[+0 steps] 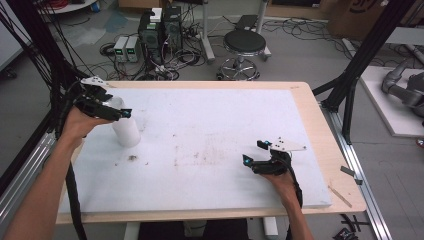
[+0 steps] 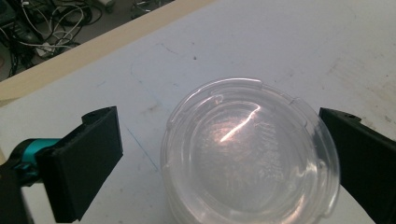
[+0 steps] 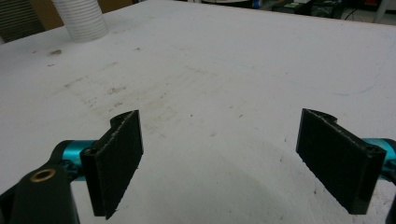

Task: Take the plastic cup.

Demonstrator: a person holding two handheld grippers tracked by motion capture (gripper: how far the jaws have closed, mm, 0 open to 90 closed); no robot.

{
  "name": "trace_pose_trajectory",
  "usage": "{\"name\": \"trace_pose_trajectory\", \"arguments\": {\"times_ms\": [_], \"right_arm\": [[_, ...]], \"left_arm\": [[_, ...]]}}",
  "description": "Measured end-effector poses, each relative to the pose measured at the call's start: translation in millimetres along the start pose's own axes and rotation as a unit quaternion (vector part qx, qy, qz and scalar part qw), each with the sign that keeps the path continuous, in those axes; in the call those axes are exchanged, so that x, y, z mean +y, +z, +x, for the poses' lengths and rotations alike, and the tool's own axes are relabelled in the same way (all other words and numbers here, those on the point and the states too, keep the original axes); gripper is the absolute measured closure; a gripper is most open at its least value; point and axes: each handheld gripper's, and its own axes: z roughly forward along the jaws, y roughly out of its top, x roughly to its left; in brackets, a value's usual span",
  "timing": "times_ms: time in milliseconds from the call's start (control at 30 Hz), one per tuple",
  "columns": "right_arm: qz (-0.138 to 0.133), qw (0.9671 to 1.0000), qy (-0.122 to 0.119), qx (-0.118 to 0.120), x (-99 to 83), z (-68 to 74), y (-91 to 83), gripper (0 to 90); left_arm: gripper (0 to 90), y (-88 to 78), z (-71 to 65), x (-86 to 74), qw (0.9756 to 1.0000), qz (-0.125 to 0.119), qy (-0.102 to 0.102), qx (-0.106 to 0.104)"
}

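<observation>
Cups (image 1: 126, 131), a translucent white stack, stand upright on the left part of the desk (image 1: 210, 125), near its left edge. Nearest you, your right tool (image 1: 256, 152) sits low over the desk's right front, jaws spread wide, nothing between them; in the right gripper view (image 3: 219, 154) it looks across bare, stained white board toward the stack (image 3: 81, 18) far off at top left. Nothing stands between that tool and the stack, just scuff marks and a dark smudge (image 1: 132, 158) on the board in front of the cups. Your left tool (image 1: 116, 107) hovers over the top of the stack, jaws wide apart; in the left gripper view (image 2: 219, 163) the rim of the top cup (image 2: 250, 154) lies between them, the right jaw just beside or touching the rim, can't tell which, the left jaw clearly apart from it. No grip on it. Beyond the desk's far edge: a black round stool (image 1: 244, 47), computer boxes (image 1: 160, 30) and loose cables (image 1: 170, 62) on the floor, dark frame posts (image 1: 367, 47) at either side.
</observation>
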Motion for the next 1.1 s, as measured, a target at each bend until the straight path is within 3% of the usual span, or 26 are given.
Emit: {"name": "trace_pose_trajectory", "arguments": {"times_ms": [133, 367, 600, 1100], "right_arm": [[0.001, 1.0, -0.001, 0.0, 0.0, -0.2, 0.0, 14.5], [0.003, 1.0, 0.002, 0.0, 0.1, -0.2, 0.3, 14.5], [0.003, 1.0, 0.002, -0.001, 0.2, -0.6, 0.8, 14.6], [0.006, 1.0, 0.004, 0.0, 0.4, -0.9, 1.3, 14.5]], "left_arm": [[13.6, 1.9, -0.2, 0.1, 1.0, 0.002, 0.003, -0.004], [14.2, 2.9, 0.7, -0.2, 1.0, 0.008, 0.002, 0.001], [23.0, 2.3, 1.3, -0.6, 0.9999, 0.01, 0.004, -0.004], [32.1, 2.9, -1.2, -0.1, 0.9998, 0.016, 0.009, -0.009]]}}
